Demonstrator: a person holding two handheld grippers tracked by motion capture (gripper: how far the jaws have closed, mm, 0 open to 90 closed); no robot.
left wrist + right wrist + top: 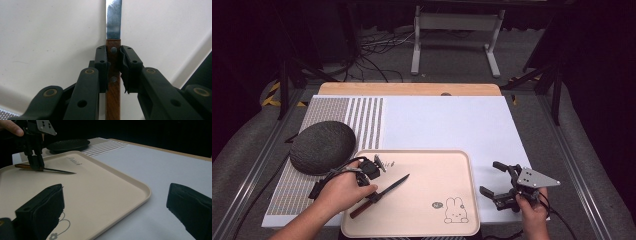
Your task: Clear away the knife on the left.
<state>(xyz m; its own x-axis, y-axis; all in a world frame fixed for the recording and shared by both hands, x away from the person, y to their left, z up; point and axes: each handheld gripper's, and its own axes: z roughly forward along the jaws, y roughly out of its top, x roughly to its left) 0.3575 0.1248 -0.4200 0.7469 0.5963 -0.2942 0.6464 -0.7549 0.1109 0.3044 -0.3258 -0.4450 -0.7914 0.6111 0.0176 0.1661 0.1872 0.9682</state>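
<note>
A knife (pixel 388 188) with a brown wooden handle and a dark blade lies on the beige tray (pixel 427 162), its blade pointing to the far right. My left gripper (pixel 372 195) comes down onto the handle and is shut on it. In the left gripper view both pads press on the riveted handle (pixel 113 97), with the blade (pixel 114 20) running out ahead over the tray (pixel 50 37). My right gripper (pixel 490 178) rests open and holds nothing, just right of the tray on the white sheet. Its view looks across the tray (pixel 105 182) to the knife (pixel 58 171) and the left gripper (pixel 36 163).
A dark grey oval cushion (pixel 322 146) lies left of the tray on a striped mat (pixel 364 120). A white sheet (pixel 447 120) covers the table beyond the tray. A bunny drawing (pixel 455 210) marks the tray's near right corner. A white metal stand (pixel 457 35) is on the floor behind.
</note>
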